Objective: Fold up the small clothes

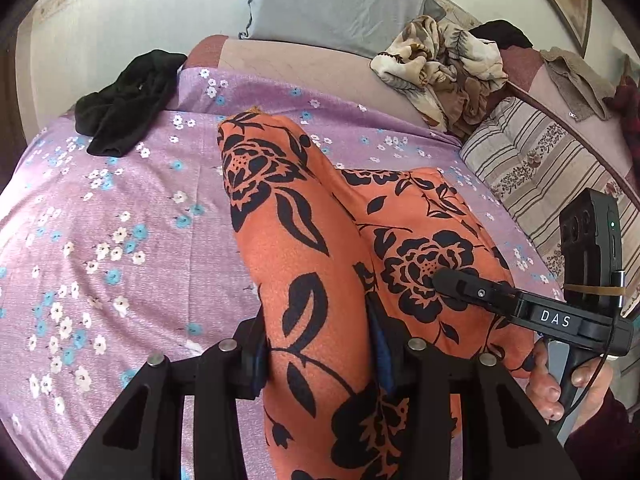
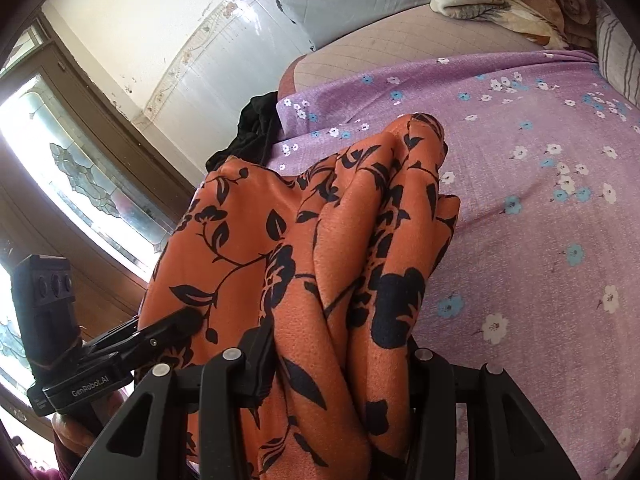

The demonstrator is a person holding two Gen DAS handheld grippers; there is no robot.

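An orange garment with black flower print (image 1: 304, 240) hangs lifted above the purple flowered bedsheet (image 1: 120, 220). My left gripper (image 1: 320, 364) is shut on a fold of it near the bottom of the left wrist view. My right gripper (image 2: 340, 364) is shut on another bunched part of the same garment (image 2: 320, 248). The right gripper also shows in the left wrist view (image 1: 452, 284), its tip pressed into the cloth. The left gripper shows in the right wrist view (image 2: 176, 324) at the garment's left edge.
A black garment (image 1: 124, 100) lies at the sheet's far left edge. A crumpled beige floral blanket (image 1: 440, 64) and a striped cushion (image 1: 540, 160) sit at the right. A grey pillow (image 1: 332, 0) leans on the wall. A window (image 2: 80, 168) is at the left.
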